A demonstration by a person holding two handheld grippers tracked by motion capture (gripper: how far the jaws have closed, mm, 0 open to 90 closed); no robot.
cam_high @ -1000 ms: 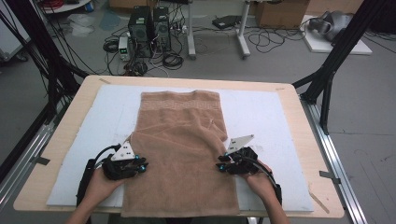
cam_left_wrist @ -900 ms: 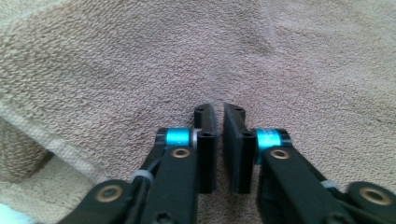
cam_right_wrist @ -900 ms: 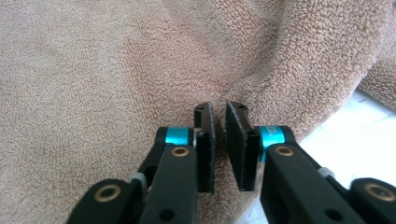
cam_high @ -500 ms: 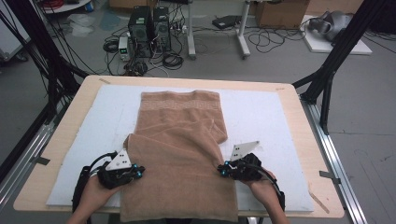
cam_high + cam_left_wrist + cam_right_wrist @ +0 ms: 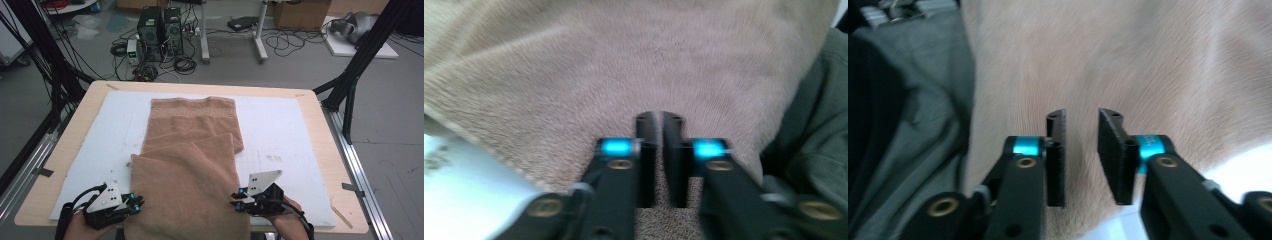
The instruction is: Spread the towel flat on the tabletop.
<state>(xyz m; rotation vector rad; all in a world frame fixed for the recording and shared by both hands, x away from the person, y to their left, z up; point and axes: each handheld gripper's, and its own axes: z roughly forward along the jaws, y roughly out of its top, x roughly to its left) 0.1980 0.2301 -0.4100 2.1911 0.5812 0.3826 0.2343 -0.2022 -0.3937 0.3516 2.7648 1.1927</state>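
Observation:
A tan towel (image 5: 190, 150) lies lengthwise on the white board, and its near part overlaps the far part at an edge across the middle. Its near end hangs over the table's front edge. My left gripper (image 5: 137, 202) is at the towel's near left edge. Its jaws have just been opening and stand a narrow gap apart (image 5: 659, 120), with towel (image 5: 624, 60) pile beyond them and nothing pinched. At the near right edge is my right gripper (image 5: 236, 196). Its jaws (image 5: 1082, 117) have also just been opening and stand clearly apart over the towel (image 5: 1148, 60).
The white foam board (image 5: 300, 130) covers most of the wooden table (image 5: 325, 115). Black frame posts (image 5: 350, 85) stand at the back corners. Computers and cables (image 5: 160, 35) lie on the floor beyond. The person's dark green clothing (image 5: 923, 100) is close behind the towel's hanging end.
Both grippers moved toward the table's near edge, drawing the towel's near part with them. An overlapping edge now crosses the towel's middle.

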